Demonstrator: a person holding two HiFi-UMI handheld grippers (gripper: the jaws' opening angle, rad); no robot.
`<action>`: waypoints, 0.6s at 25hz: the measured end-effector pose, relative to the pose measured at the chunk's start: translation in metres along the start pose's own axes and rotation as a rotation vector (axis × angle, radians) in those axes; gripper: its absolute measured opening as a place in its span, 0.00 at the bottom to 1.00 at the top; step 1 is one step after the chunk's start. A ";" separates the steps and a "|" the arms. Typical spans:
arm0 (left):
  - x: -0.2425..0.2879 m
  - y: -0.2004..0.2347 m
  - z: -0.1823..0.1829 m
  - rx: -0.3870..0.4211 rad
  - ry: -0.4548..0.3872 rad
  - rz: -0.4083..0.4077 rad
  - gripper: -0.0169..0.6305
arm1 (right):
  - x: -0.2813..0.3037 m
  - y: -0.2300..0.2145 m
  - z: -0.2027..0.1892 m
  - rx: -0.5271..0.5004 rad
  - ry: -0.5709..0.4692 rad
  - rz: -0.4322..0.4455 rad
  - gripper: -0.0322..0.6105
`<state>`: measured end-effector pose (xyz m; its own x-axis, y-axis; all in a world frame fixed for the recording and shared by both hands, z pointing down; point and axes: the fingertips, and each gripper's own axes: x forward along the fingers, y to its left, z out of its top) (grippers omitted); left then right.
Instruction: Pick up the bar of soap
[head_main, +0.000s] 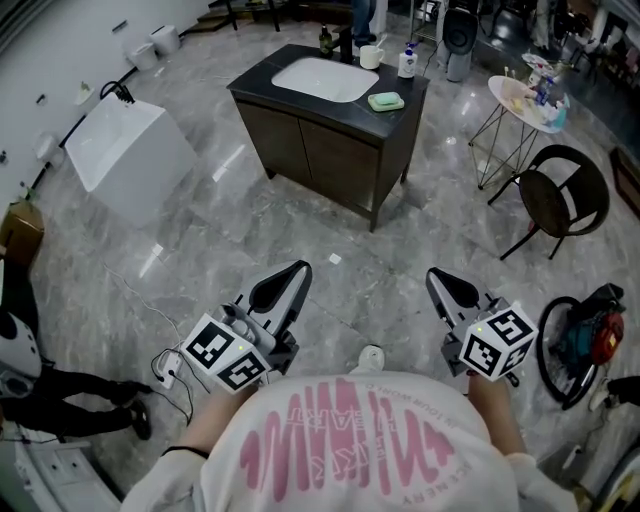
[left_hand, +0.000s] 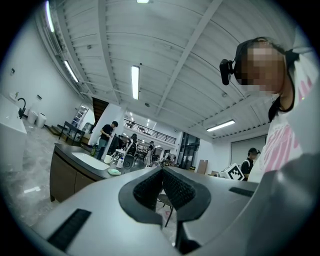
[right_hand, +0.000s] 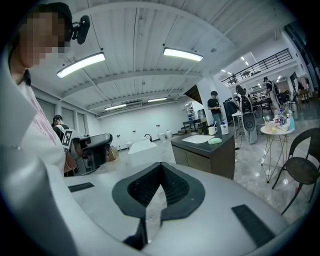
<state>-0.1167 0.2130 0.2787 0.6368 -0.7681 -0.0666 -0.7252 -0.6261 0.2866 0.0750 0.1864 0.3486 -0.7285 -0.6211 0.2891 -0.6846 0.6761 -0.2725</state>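
Head view looks steeply down; all views share the far counter (head_main: 330, 160).

I count | my grippers: 2 – left gripper (head_main: 302, 269), right gripper (head_main: 434, 274) | bar of soap (head_main: 385, 101): 1 | mug (head_main: 371, 56): 1 | pump bottle (head_main: 406, 62): 1 | sink basin (head_main: 325, 78): 1 | black chair (head_main: 562, 195): 1 | round side table (head_main: 500, 89): 1

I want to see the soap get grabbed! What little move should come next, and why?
Probably a step toward the dark counter: the green soap lies there beside the sink, far from both grippers. The left gripper and right gripper are shut, empty, close to the body.
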 end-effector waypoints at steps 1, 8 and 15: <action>0.007 0.002 0.000 0.001 -0.001 0.002 0.04 | 0.003 -0.007 0.003 -0.002 0.001 0.003 0.06; 0.051 0.017 -0.002 -0.002 -0.008 0.014 0.04 | 0.016 -0.054 0.019 -0.003 -0.008 0.009 0.06; 0.085 0.023 -0.006 0.005 0.002 0.012 0.04 | 0.024 -0.088 0.020 0.007 -0.011 0.028 0.06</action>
<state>-0.0781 0.1338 0.2855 0.6284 -0.7755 -0.0608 -0.7344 -0.6172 0.2824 0.1174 0.1036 0.3612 -0.7473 -0.6065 0.2716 -0.6644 0.6900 -0.2871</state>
